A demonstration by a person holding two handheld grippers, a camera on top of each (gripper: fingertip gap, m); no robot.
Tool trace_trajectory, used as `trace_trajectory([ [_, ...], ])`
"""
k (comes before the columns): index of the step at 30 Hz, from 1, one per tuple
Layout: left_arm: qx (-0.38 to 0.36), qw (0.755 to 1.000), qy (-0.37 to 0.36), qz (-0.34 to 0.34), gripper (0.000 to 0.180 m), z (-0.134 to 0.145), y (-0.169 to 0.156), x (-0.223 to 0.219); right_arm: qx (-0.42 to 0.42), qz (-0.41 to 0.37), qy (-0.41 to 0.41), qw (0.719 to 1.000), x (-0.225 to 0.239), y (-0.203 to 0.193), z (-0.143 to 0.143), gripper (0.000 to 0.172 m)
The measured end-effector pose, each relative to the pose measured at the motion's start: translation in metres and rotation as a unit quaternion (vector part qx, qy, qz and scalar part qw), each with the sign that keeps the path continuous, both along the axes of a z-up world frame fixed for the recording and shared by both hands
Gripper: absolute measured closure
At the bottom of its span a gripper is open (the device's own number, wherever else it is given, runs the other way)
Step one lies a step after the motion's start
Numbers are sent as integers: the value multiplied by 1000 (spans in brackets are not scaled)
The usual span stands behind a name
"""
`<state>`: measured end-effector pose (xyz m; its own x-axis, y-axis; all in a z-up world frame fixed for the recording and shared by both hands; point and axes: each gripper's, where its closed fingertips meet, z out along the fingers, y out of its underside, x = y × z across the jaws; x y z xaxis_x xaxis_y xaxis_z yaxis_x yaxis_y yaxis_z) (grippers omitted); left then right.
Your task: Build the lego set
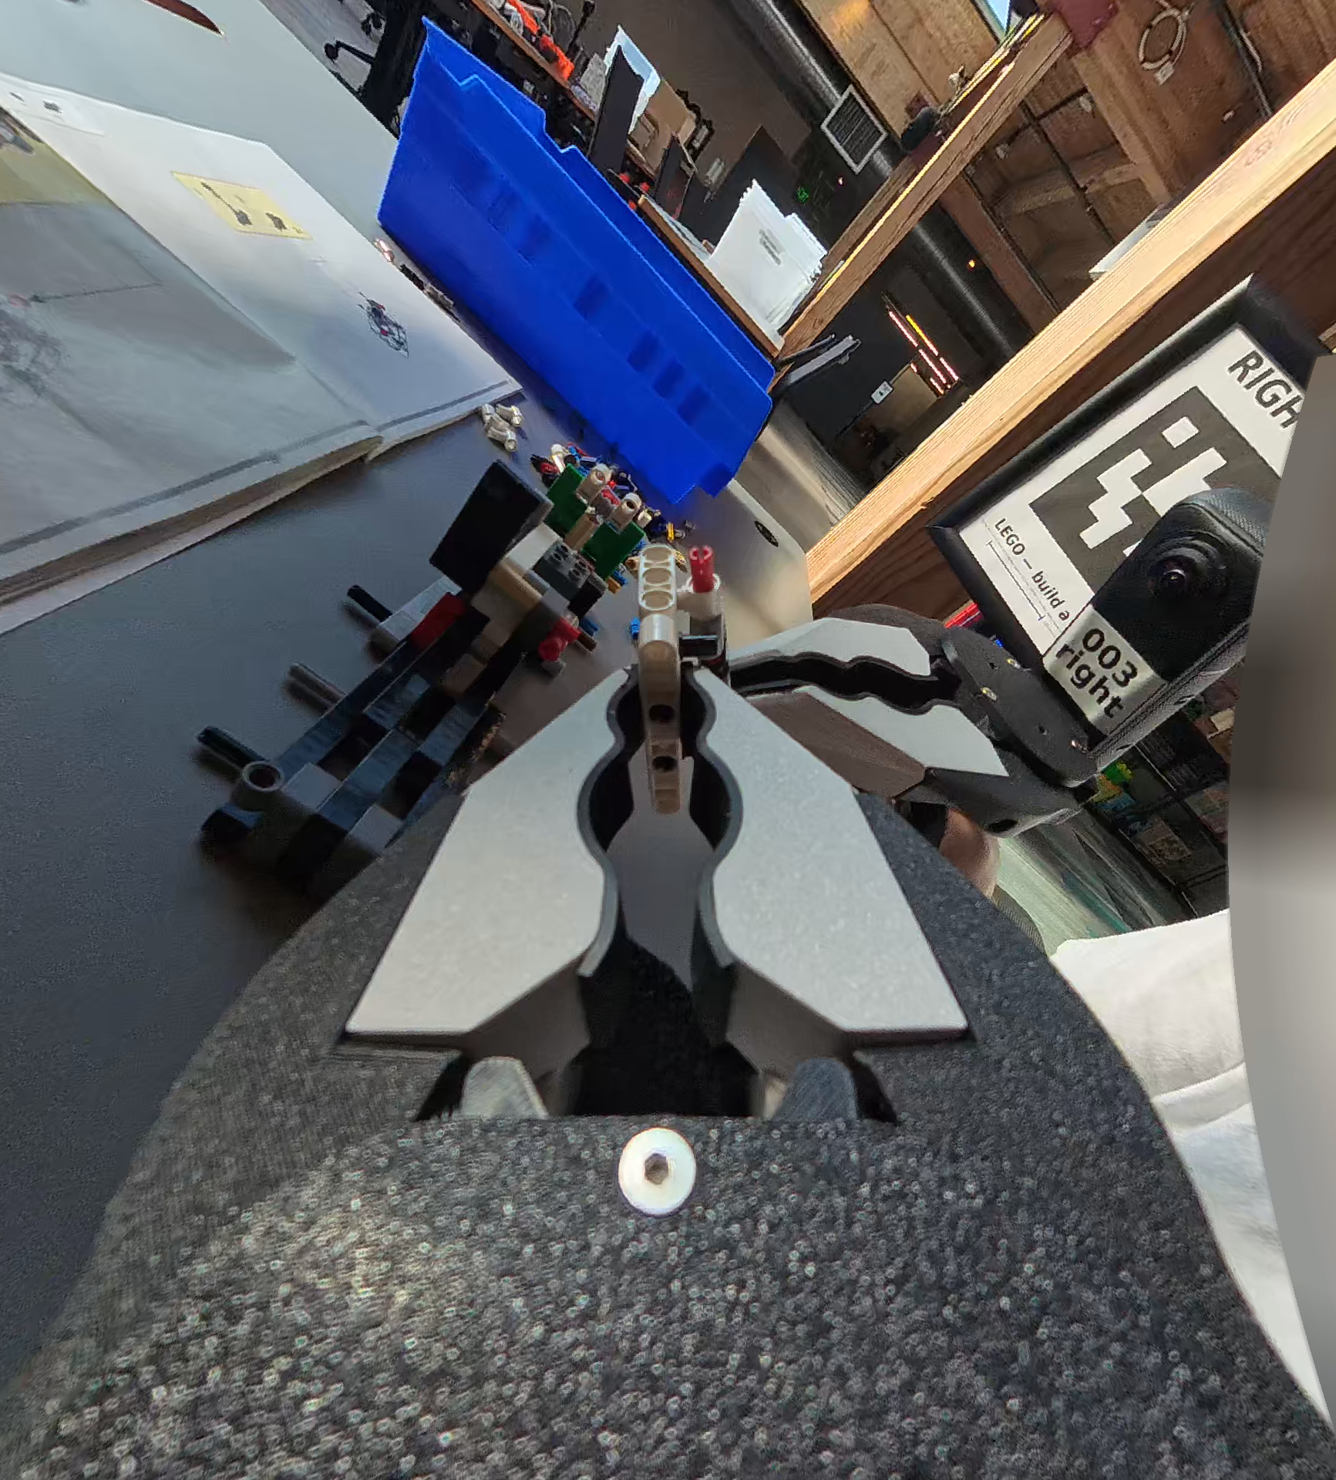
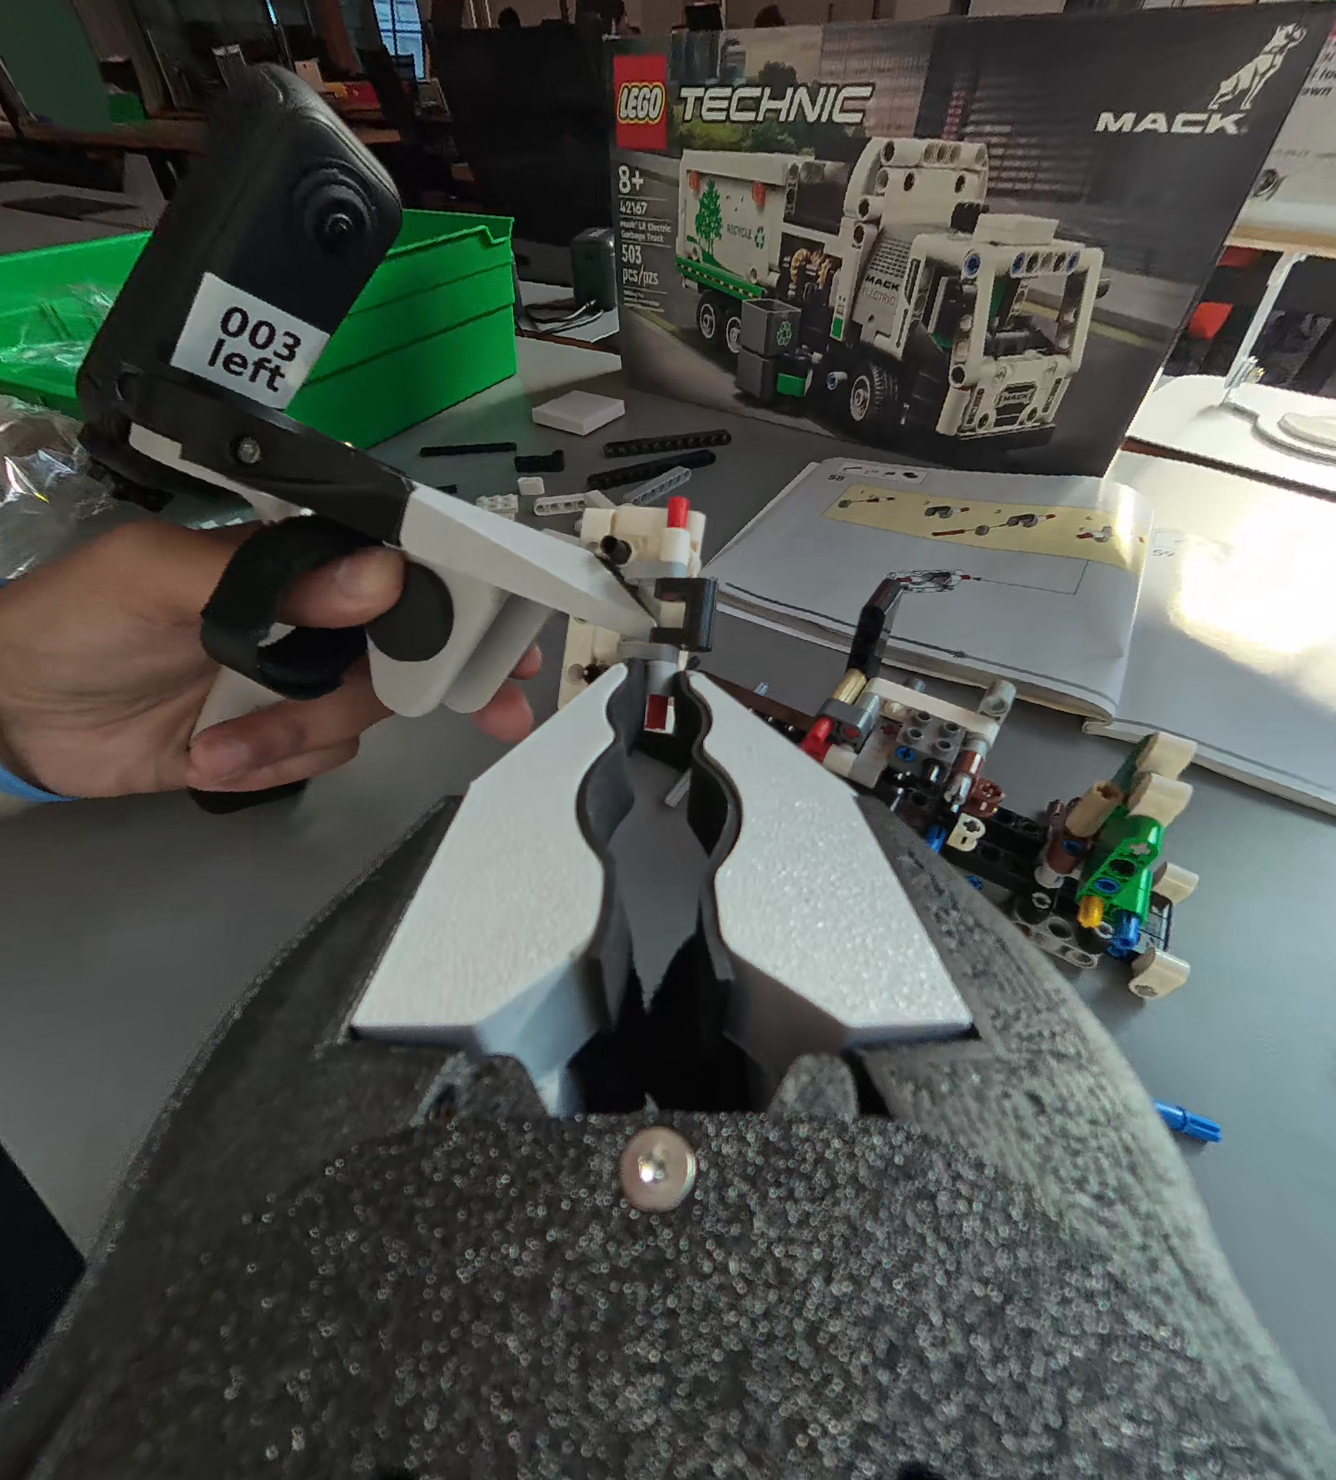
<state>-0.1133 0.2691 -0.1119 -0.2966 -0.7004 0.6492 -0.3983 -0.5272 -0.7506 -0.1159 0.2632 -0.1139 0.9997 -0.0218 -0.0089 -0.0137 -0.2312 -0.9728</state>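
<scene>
My left gripper (image 1: 660, 697) is shut on a cream-white holed beam (image 1: 658, 633) that sticks up past its fingertips. The beam is part of a small white assembly (image 2: 640, 536) with a red pin (image 2: 677, 512) on top and a black bracket (image 2: 692, 613) on its side. My right gripper (image 2: 660, 689) is shut on a grey and red pin piece (image 2: 655, 711) at the lower end of the same assembly. The left gripper (image 2: 644, 613) reaches in from the left in the right wrist view. The right gripper (image 1: 728, 665) reaches in from the right in the left wrist view. The assembly is held above the table.
A half-built dark chassis (image 2: 969, 769) lies on the grey table (image 2: 168, 921), also in the left wrist view (image 1: 424, 681). An open instruction booklet (image 2: 969, 577), the set's box (image 2: 929, 240), a green bin (image 2: 408, 320), a blue bin (image 1: 568, 264) and loose small parts (image 2: 648, 472) surround it. A hand (image 2: 88, 665) holds the left gripper. The tips of both grippers are at nearly the same place.
</scene>
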Motion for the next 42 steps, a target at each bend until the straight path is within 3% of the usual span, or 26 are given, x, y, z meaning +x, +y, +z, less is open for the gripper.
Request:
trace_trajectory([
  [4,-3,1000,10,4,175,-4,1,0,-20,29,44,998,-1,0,-6,166],
  [11,20,1000,11,14,175,-6,1,1,-38,8,-31,999,1,1,-10,166],
  [16,-44,999,8,13,174,-1,0,0,-13,-10,-45,999,2,1,-3,167],
  [25,-96,995,7,14,174,3,3,-1,-3,-27,-84,996,1,4,0,165],
  [28,-68,998,-5,8,174,5,1,-1,-8,-8,-40,999,1,2,1,165],
  [32,22,997,-56,-44,174,15,-12,-5,-11,85,47,995,-8,-10,13,165],
  [35,59,995,-61,-52,174,13,-13,-5,-37,139,66,987,-6,-18,12,152],
  [42,136,989,-52,-15,175,6,-11,-2,-21,113,-8,993,8,-8,31,148],
])
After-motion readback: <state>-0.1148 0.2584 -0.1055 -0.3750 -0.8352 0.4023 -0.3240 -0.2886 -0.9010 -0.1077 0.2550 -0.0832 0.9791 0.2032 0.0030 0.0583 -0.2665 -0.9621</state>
